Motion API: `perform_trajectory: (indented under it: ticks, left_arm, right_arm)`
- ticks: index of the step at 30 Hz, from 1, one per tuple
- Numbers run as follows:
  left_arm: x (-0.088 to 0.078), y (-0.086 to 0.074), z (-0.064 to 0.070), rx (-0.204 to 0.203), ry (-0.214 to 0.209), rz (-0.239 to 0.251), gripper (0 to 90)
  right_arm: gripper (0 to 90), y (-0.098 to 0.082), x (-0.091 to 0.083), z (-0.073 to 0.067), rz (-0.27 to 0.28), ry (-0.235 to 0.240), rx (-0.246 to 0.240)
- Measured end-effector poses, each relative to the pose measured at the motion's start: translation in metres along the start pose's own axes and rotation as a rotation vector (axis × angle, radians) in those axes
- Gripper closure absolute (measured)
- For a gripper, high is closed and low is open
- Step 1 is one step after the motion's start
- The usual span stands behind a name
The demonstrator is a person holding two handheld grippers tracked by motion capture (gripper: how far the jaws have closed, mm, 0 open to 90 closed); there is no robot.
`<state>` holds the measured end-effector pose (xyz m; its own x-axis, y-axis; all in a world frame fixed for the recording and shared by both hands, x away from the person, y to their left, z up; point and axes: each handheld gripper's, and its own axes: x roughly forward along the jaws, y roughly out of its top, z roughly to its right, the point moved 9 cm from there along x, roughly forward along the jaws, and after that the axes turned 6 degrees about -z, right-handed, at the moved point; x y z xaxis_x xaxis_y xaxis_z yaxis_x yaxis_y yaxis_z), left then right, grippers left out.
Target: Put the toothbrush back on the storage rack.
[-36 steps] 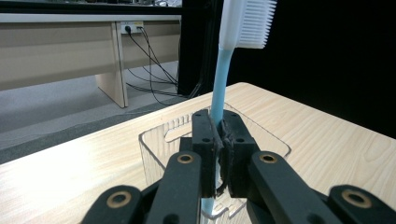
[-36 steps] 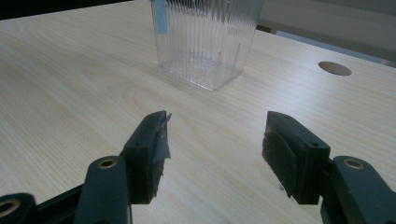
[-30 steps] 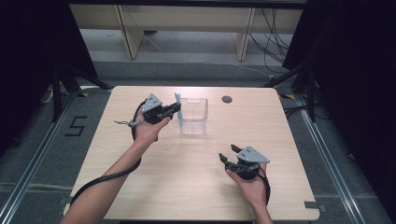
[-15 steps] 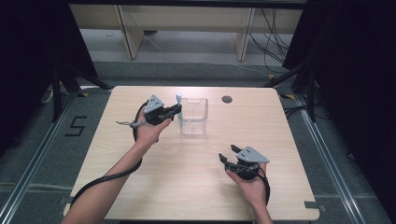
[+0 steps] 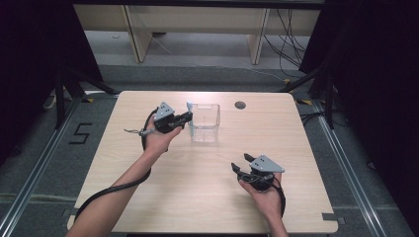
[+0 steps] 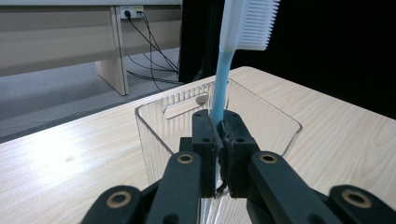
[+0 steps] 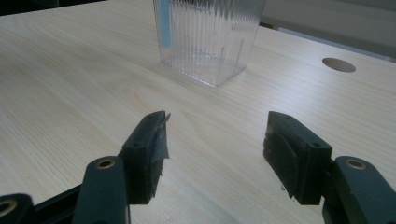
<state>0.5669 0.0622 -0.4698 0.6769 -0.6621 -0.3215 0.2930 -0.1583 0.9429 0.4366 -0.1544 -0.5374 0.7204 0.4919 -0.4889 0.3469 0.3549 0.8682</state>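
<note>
Blue-handled toothbrush point(image 6: 223, 70) stands upright, clamped by its handle between the jaws of the left gripper point(image 5: 185, 117), its white bristle head point(image 6: 251, 23) at the top. It sits at the near left edge of the clear ribbed plastic box point(image 5: 205, 122), which rests on the wooden table point(image 5: 197, 197) toward its far side. Whether the lower end is inside the box or just beside its wall I cannot tell. Well apart, the right gripper point(image 7: 212, 156) rests near the front right of the table, jaws spread wide with nothing between them

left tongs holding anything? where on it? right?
Left tongs grip the toothbrush by its blue handle, bristle head up, beside the clear container. Right tongs open, empty.
</note>
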Motion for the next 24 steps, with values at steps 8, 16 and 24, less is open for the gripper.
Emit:
perform_trajectory:
  ticks: [8,16,24]
  left_arm:
    - [0.002,-0.0038,-0.0005,-0.004,0.004,-0.023,85.1]
    - [0.0032,-0.0067,-0.0014,-0.008,0.005,-0.047,85.0]
    - [0.0041,-0.0086,-0.0017,-0.009,0.008,-0.062,84.9]
  right_arm:
    - [40.1,0.0001,0.0004,0.0,0.002,0.0,0.0]
    - [40.1,-0.0014,0.0008,-0.0044,-0.017,0.026,0.029]
    - [40.1,-0.0004,0.001,-0.0025,-0.007,0.008,0.018]
